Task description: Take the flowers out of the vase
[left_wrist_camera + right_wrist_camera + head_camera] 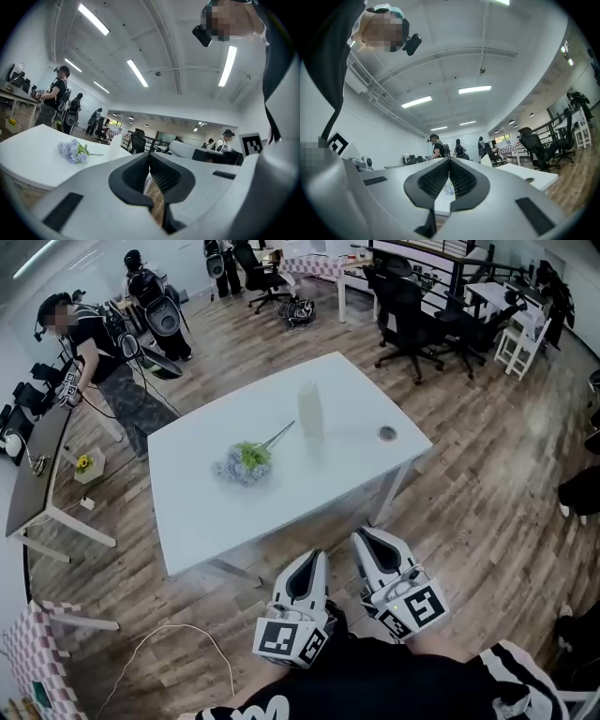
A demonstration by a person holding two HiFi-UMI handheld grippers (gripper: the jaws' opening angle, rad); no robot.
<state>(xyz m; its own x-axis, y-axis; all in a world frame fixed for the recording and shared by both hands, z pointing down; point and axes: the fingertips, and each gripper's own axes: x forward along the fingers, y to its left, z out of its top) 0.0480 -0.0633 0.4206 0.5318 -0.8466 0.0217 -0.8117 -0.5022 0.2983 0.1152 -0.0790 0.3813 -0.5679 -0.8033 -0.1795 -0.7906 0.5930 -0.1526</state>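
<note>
- The left tool [317, 557] and the right tool [360, 536] were both closed and empty.
- Flowers [244, 461] lay on the bench [202, 517] ahead of them.
- The vase [310, 412] stood farther ahead.

**Open-plan office workspace**

Black swivel chairs [405, 320] stand by desks [487, 292] on a wood-plank floor [487, 484], under long ceiling strip lights [137, 72]. A white table [216, 512] stands in the open middle. Other people [94, 343] (with gear on their heads) stand at side desks.
</note>
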